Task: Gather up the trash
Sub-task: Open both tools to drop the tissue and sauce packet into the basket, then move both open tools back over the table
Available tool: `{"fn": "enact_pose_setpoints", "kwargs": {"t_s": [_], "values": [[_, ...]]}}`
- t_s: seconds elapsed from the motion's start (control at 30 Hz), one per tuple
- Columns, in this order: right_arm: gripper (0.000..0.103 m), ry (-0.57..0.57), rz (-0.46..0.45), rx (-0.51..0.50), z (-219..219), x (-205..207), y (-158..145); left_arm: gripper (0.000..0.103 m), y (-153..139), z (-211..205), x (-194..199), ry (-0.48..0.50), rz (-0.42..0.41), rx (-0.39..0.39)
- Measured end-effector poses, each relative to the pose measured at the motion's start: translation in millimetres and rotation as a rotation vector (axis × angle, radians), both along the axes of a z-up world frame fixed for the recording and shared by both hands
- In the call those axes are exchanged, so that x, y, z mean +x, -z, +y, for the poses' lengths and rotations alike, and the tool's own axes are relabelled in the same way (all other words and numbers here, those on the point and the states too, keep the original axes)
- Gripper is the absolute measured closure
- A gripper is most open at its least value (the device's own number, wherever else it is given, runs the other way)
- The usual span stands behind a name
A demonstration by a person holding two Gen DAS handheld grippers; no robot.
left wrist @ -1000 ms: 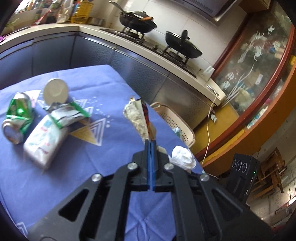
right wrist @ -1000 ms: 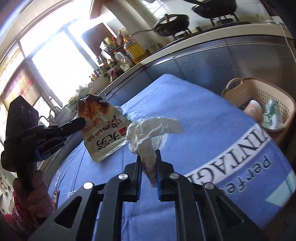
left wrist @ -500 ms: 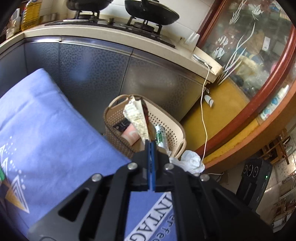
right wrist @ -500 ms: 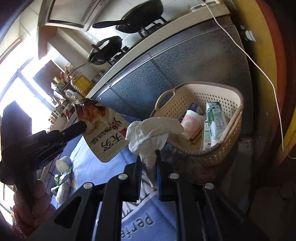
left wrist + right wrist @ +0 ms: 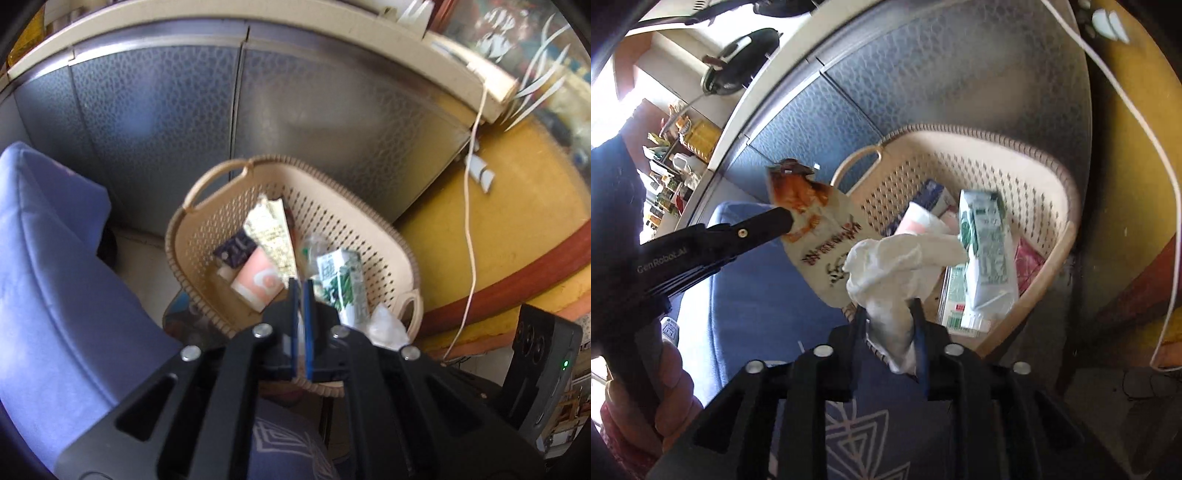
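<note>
Trash: our left tool [image 5: 302, 286] has parted slightly; printed foil snack wrapper [image 5: 271, 230] dropping into beige perforated plastic basket [image 5: 369, 229].
Right tool [image 5: 890, 314]: still clenching crumpled white tissue [image 5: 897, 262] above basket; release next.

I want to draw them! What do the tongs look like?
Both tongs are black, with flat arms that have triangle cut-outs and round silver screws. Their fingertips have blue pads. The left one's side has grey "GenRobot.AI" lettering. The left hand is bare, with a red patterned cuff.
</note>
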State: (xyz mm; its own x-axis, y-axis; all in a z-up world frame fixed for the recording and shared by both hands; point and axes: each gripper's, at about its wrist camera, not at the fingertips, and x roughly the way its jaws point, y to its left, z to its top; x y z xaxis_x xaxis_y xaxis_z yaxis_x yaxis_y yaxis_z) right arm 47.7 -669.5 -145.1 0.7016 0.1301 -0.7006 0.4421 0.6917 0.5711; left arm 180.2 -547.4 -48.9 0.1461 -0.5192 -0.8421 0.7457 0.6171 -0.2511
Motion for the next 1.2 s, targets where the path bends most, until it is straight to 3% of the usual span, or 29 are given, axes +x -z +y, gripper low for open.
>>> {"fn": "enact_pose_setpoints", "kwargs": {"t_s": [0.13, 0.5, 0.8, 1.2], "values": [[0.058, 0.036, -0.01, 0.016, -4.7, -5.2, 3.4, 0.08, 7.6, -0.7, -1.7, -0.004, -0.006, 0.01], [0.056, 0.05, -0.115, 0.058, 15.8, -29.6, -21.0, 0.08, -12.2, 55.7, -23.3, -0.005, 0.004, -0.064], [0.056, -0.068, -0.188, 0.07, 82.8, -37.2, -49.1, 0.08, -28.2, 175.7, -65.5, -0.035, -0.083, -0.112], [0.056, -0.296, -0.186, 0.055, 206.4, -1.7, -61.2, 0.079, -22.7, 367.8, -111.6, -0.24, -0.212, -0.082]]}}
